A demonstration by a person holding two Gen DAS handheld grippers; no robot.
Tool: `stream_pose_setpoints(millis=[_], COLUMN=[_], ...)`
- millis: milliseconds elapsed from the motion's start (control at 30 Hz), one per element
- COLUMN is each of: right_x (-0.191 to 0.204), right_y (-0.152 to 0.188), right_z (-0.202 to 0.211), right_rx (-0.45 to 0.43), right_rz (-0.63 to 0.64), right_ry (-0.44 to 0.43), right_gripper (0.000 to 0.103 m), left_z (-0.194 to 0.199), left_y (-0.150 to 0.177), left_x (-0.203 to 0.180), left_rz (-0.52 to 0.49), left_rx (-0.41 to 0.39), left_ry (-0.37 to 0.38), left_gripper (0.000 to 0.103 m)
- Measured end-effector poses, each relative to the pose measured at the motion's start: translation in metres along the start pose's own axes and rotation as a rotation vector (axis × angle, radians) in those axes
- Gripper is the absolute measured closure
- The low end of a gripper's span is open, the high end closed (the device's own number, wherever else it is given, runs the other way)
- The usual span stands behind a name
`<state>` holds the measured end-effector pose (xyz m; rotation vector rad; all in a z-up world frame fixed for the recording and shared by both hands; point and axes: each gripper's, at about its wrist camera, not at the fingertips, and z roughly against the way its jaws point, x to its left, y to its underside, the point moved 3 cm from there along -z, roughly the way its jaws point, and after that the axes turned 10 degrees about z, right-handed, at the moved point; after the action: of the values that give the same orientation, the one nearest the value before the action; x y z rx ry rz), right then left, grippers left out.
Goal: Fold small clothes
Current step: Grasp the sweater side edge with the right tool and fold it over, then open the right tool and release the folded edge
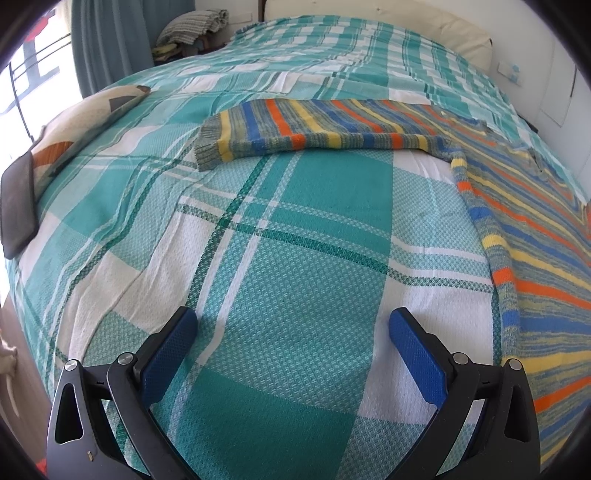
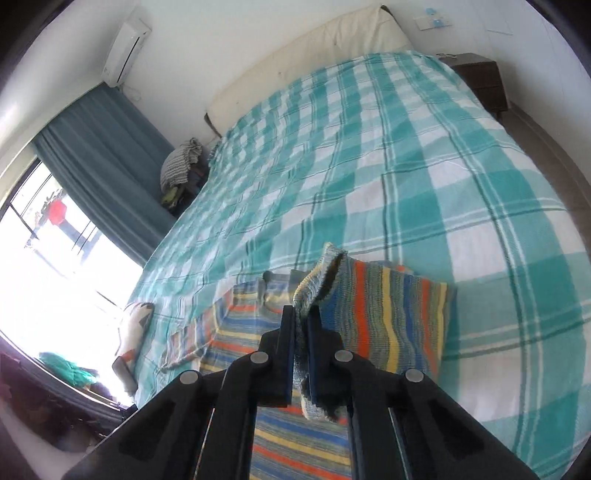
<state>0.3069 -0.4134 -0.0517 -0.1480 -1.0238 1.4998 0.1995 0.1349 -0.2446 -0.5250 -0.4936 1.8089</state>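
A striped knit sweater (image 1: 524, 206) in blue, orange and yellow lies flat on the teal checked bedspread (image 1: 295, 229), its left sleeve (image 1: 295, 129) stretched out to the left. My left gripper (image 1: 293, 325) is open and empty, low over the bedspread, near the sweater's left edge. My right gripper (image 2: 301, 314) is shut on the grey ribbed cuff (image 2: 319, 280) of the right sleeve (image 2: 391, 317) and holds it lifted above the sweater's body (image 2: 295, 443).
A patterned pillow (image 1: 74, 136) and a dark tablet-like case (image 1: 18, 199) lie at the bed's left edge. Folded blankets (image 1: 195, 26) sit by the blue curtain (image 2: 103, 147). A nightstand (image 2: 480, 81) stands at the far right. A window (image 2: 55, 258) is at left.
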Motion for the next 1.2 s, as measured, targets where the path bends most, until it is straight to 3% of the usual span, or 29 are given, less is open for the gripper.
stream_pose_setpoints(millis=[67,100,167,333,433,467,533,567,600,667,767,833,867,900,933,967,1000,1100,1200], right_x=[0.026,0.033,0.039,0.018,-0.017,-0.033,-0.072,-0.088,-0.097,-0.101,-0.073,-0.051,-0.044,-0.041,-0.043,-0.047,-0.050,-0.047,-0.024], right_y=[-0.003,-0.001,0.004,0.015,0.041,0.054,0.087,0.101,0.107,0.108,0.101,0.104,0.111,0.123,0.136,0.151,0.158,0.164,0.170], right_z=[-0.045,-0.066,-0.095,-0.096,-0.102,-0.107,-0.113,-0.110,-0.103,-0.084,-0.068,-0.065,-0.068,-0.074,-0.081,-0.084,-0.080,-0.046,-0.011], right_rx=[0.042,0.076,0.121,0.099,0.196,0.258,0.387,0.406,0.381,0.303,0.249,0.255,0.280,0.321,0.376,0.425,0.411,0.344,0.315], right_rz=[-0.006,-0.016,-0.048,-0.133,-0.217,-0.251,-0.287,-0.305,-0.327,-0.347,-0.249,-0.187,-0.162,-0.140,-0.123,-0.115,-0.111,-0.093,0.020], right_ry=[-0.094,-0.128,-0.145,-0.148,-0.079,-0.027,0.164,0.215,0.216,0.211,0.132,0.055,0.048,0.063,0.095,0.125,0.130,0.214,0.218], right_gripper=[0.088,0.070,0.048,0.048,0.048,0.048,0.051,0.077,0.090,0.087,0.081,0.066,0.053,0.050,0.050,0.057,0.066,0.065,0.060], left_z=[-0.001,0.000,-0.001,-0.001,-0.001,-0.001,0.000,0.000,0.000,-0.001,-0.001,0.000,0.000,0.000,0.001,0.001,0.001,0.002,0.001], left_y=[0.000,0.000,0.000,0.001,0.001,0.002,0.002,0.002,0.003,0.003,0.003,0.003,0.003,0.004,0.004,0.004,0.004,0.005,0.004], left_x=[-0.001,0.000,-0.001,-0.001,-0.002,-0.002,-0.002,-0.002,-0.002,-0.002,-0.002,-0.002,-0.001,-0.001,-0.001,-0.001,0.000,0.000,-0.001], left_rz=[0.000,0.001,0.001,-0.002,-0.001,-0.001,0.000,0.000,0.000,-0.001,0.000,0.000,0.000,0.000,0.000,-0.001,-0.002,-0.005,-0.002], left_rx=[-0.001,0.000,0.000,0.003,0.002,0.001,-0.002,-0.003,-0.005,-0.005,-0.007,-0.011,-0.014,-0.016,-0.018,-0.020,-0.021,-0.019,-0.018], left_ry=[0.000,0.000,0.000,0.000,-0.001,-0.002,-0.003,-0.003,-0.003,-0.006,-0.010,-0.010,-0.010,-0.009,-0.008,-0.007,-0.006,-0.005,-0.011], left_gripper=[0.000,0.000,0.000,0.000,0.000,0.000,0.000,0.000,0.000,0.000,0.000,0.000,0.000,0.000,0.000,0.000,0.000,0.000,0.000])
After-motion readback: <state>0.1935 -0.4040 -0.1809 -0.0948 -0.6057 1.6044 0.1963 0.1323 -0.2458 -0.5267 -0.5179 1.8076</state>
